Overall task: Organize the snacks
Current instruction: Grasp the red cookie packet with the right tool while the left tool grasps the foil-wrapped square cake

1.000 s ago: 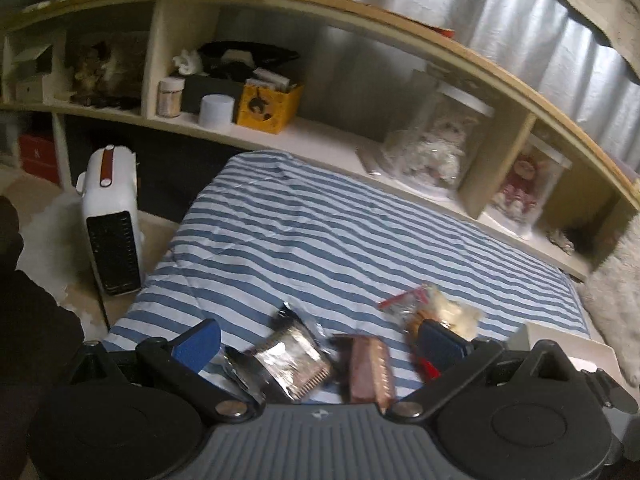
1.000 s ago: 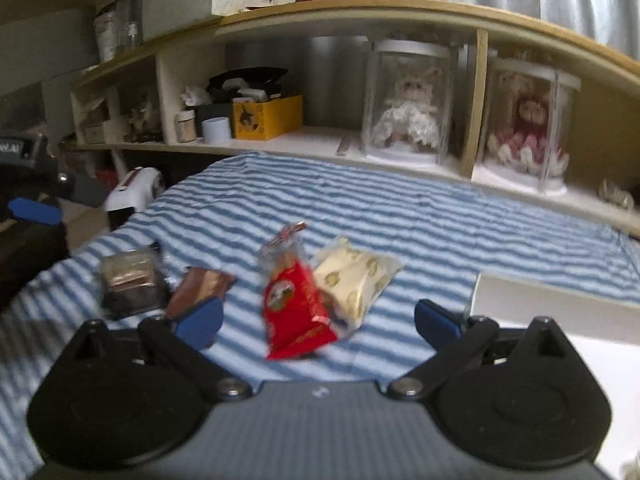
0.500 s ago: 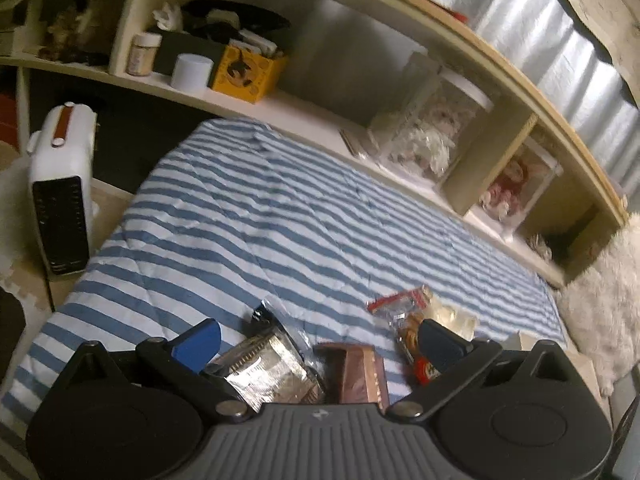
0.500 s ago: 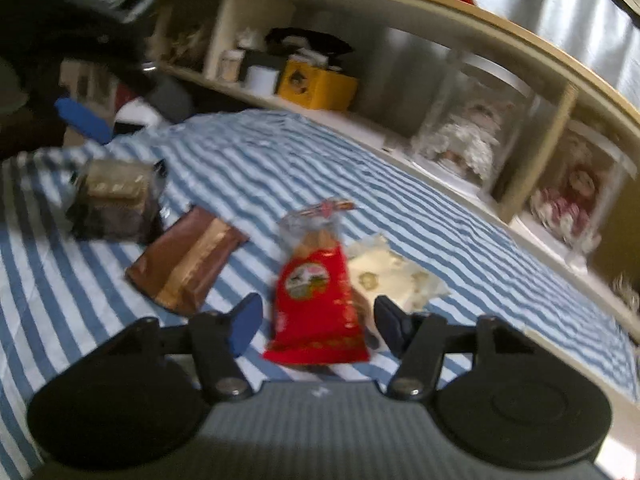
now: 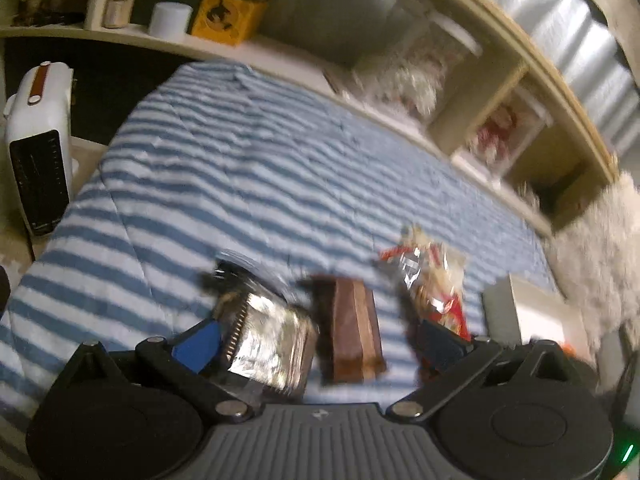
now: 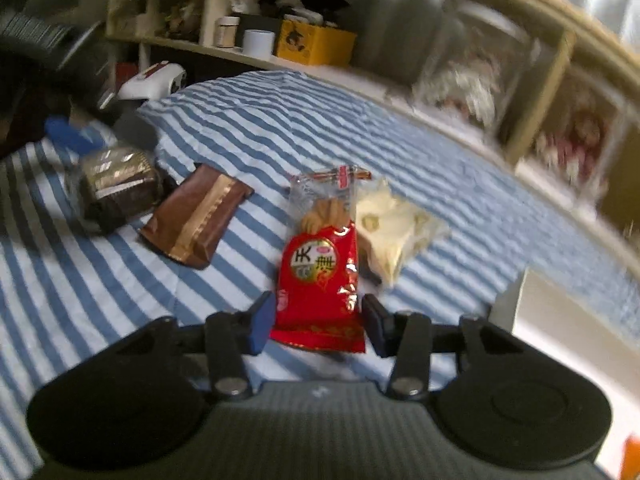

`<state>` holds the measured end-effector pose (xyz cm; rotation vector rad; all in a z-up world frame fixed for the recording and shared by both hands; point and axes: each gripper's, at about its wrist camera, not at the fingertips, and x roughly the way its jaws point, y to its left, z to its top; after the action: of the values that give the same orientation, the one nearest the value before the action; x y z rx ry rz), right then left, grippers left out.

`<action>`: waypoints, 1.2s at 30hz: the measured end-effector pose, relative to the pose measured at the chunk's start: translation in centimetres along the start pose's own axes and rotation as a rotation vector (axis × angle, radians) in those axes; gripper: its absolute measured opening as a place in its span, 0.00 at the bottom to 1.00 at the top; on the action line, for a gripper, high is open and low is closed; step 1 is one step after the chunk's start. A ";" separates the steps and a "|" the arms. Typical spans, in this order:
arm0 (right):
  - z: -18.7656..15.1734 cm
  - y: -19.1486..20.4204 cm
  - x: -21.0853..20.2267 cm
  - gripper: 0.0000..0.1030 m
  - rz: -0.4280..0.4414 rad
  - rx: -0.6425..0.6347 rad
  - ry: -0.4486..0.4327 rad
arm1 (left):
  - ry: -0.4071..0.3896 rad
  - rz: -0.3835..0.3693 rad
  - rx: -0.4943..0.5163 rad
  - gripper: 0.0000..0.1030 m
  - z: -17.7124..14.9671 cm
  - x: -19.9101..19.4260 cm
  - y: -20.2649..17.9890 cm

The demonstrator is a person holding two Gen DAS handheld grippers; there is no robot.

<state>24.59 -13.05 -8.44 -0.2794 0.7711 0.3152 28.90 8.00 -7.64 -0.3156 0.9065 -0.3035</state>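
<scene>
Place: a home bedroom.
Bed: a blue-and-white striped quilt point(image 5: 248, 184) covers it.
Shelving: a low cream shelf unit point(image 6: 568, 52) runs along the bed, holding dolls in clear cases point(image 6: 464, 76), a yellow box point(image 6: 316, 42) and small jars point(image 6: 226, 32).
Backdrop: grey curtains point(image 5: 560, 12).
Floor: a white space heater point(image 5: 38, 148).
Extras: a fluffy white rug point(image 5: 600, 248).

Both views are dim and warm-toned, with heavy motion blur — the shelf point(image 6: 500, 92) and its jars smear sideways. The silver foil packet point(image 5: 272, 344) shows glare, as does the red snack packet point(image 6: 320, 276). Fisheye bending curves the shelf edges — black vignette fills the corners.
</scene>
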 end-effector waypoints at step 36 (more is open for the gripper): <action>-3.9 -1.2 -3.7 0.60 0.193 0.266 0.216 | 0.083 0.358 0.141 0.88 -1.7 3.4 -3.4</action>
<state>20.10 -16.19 -8.31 0.0133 1.0447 0.3638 29.05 3.32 -9.69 -0.0076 0.9989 -0.0488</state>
